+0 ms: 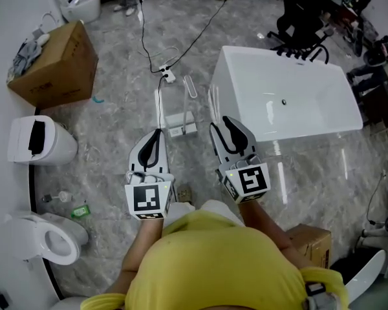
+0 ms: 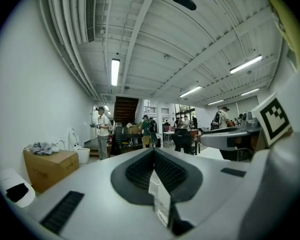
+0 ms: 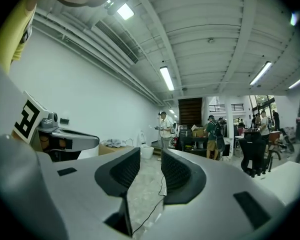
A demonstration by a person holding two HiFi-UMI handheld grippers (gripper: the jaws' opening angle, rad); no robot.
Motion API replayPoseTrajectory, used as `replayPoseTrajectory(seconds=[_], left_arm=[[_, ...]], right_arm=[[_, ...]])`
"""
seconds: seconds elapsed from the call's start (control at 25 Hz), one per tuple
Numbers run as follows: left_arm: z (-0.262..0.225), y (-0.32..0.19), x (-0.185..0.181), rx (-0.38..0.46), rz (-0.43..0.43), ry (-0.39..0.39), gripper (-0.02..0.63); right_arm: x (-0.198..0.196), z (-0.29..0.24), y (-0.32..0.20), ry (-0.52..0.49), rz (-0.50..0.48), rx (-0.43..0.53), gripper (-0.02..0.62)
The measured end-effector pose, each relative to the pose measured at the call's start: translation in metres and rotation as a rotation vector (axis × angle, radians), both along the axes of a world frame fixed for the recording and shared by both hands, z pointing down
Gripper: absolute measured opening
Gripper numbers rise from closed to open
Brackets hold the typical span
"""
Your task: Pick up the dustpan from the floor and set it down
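A see-through dustpan lies low over the grey marble floor between my two grippers, its handle pointing away from me. Its thin side edges show as pale lines running out from each gripper. My left gripper is shut on the left edge. In the left gripper view a clear plastic strip is pinched between the dark pads. My right gripper stands open beside the right edge. In the right gripper view floor and cable show through the gap between its pads, which press on nothing.
A white bathtub stands close on the right. A cardboard box and two toilets line the left wall. A black cable with a power strip runs ahead. A small box sits at my right.
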State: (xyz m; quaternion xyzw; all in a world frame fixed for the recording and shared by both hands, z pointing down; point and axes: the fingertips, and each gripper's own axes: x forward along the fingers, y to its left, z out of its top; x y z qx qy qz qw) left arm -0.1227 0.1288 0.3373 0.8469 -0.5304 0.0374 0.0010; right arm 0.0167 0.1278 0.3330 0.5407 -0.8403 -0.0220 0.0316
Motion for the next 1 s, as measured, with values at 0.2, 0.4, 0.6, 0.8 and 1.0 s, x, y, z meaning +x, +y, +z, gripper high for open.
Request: replayPoseTrajectory(seconds=[0.2,0.4,0.6,0.8,1.0], left_arm=[[0.001,-0.017,0.005,0.005,0.036,0.015,0.003],[0.011,-0.033,0.002,-0.043,0.046,0.026,0.003],[0.014,-0.057,0.005,-0.023,0.041,0.027,0.003],[0.016,-0.100,0.008,-0.011,0.024,0.010,0.003],[0.023,-0.159,0.015,-0.038,0.004,-0.003,0.003]], right_arm=[[-0.001,0.009,-0.016,0.010,0.014,-0.032,0.143],[-0.008,0.015,-0.038,0.008,0.011,-0.062,0.143],[-0.007,0.024,-0.069,-0.001,-0.002,-0.065,0.141],[-0.001,0.042,-0.118,0.001,-0.024,-0.094,0.141],[0.008,0.066,-0.180,0.007,-0.044,-0.143,0.141]])
